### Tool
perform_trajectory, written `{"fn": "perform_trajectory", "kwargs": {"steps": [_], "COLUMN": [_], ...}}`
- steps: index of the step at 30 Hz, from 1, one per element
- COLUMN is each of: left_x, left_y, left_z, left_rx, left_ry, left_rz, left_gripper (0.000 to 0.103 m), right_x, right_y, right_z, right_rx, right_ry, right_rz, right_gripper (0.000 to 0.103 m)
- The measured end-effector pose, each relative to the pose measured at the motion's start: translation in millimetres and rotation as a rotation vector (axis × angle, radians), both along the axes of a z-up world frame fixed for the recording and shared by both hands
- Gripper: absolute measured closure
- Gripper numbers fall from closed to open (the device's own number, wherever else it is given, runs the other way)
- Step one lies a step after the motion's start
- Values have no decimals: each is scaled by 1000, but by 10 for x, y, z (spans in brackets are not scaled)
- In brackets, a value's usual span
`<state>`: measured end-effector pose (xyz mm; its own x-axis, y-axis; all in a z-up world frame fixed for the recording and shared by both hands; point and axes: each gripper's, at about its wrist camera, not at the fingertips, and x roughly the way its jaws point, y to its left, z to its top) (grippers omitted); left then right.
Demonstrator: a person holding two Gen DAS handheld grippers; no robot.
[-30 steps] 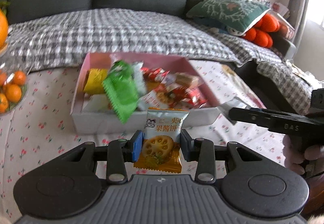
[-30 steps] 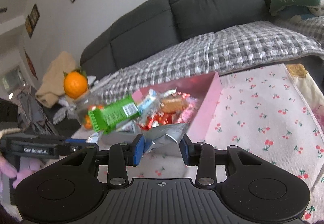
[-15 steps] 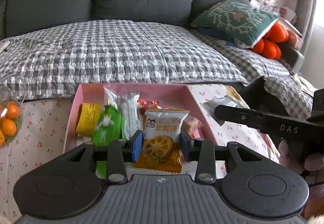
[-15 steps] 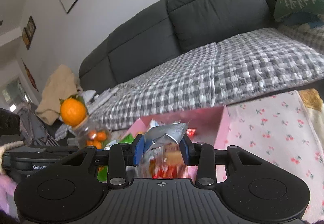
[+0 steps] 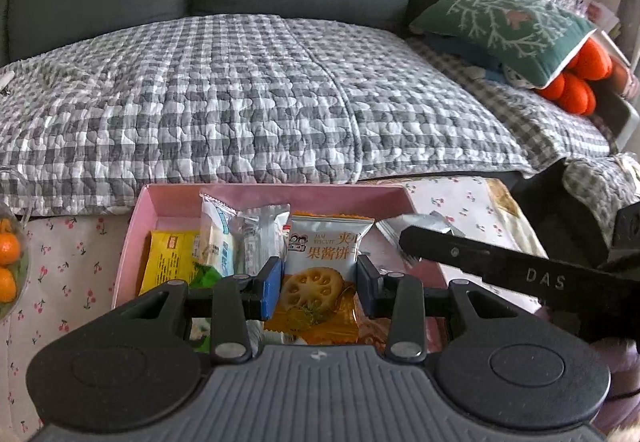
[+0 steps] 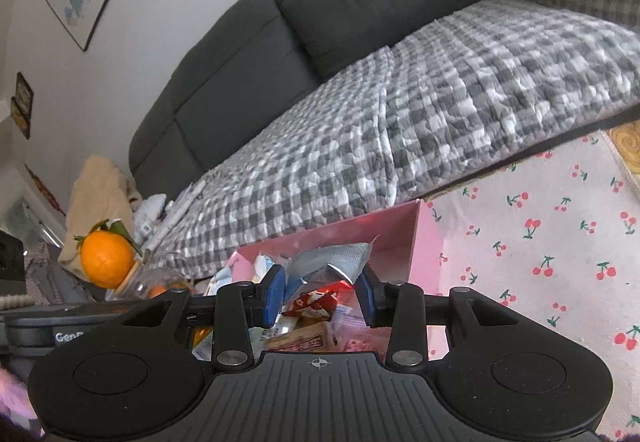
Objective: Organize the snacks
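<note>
My left gripper (image 5: 319, 284) is shut on an orange and white jam biscuit packet (image 5: 320, 266) and holds it over the pink snack box (image 5: 276, 198). The box holds a yellow packet (image 5: 170, 260), a white and blue packet (image 5: 218, 234) and other snacks. My right gripper (image 6: 320, 292) is shut on a crumpled silver packet (image 6: 330, 262), also over the pink box (image 6: 416, 242), above red wrapped candies (image 6: 316, 302). The right gripper also shows as a black bar in the left wrist view (image 5: 500, 266), with the silver packet (image 5: 416, 224) at its tip.
The box stands on a cherry-print tablecloth (image 6: 540, 242) in front of a dark sofa with a grey checked quilt (image 5: 240, 90). A glass jar of small oranges (image 6: 156, 282) with an orange (image 6: 106, 256) on top stands left of the box. A green cushion (image 5: 508, 22) lies on the sofa's right.
Both grippers have moved forward and now hang over the box, each still holding its packet. The green packet that stuck up from the box now lies low, mostly hidden.
</note>
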<state>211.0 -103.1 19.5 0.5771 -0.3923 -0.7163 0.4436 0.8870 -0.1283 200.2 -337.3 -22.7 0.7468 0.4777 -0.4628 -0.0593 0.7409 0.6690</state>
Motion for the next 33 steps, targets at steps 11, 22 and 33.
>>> {"fn": "perform_trajectory", "kwargs": {"steps": [11, 22, 33], "left_x": [99, -54, -500], "left_y": [-25, 0, 215], "left_z": [-79, 21, 337], "left_rx": [21, -2, -14], "left_ry": [-57, -123, -168], "left_rz": [24, 28, 81], "left_gripper": [47, 22, 8], "right_x": [30, -139, -588], "right_y": [-105, -71, 75], "right_z": [-196, 105, 597], "right_rx": [91, -47, -184], "right_ry": [2, -45, -89], "right_rz": [-39, -71, -99], "right_gripper": [45, 26, 12]}}
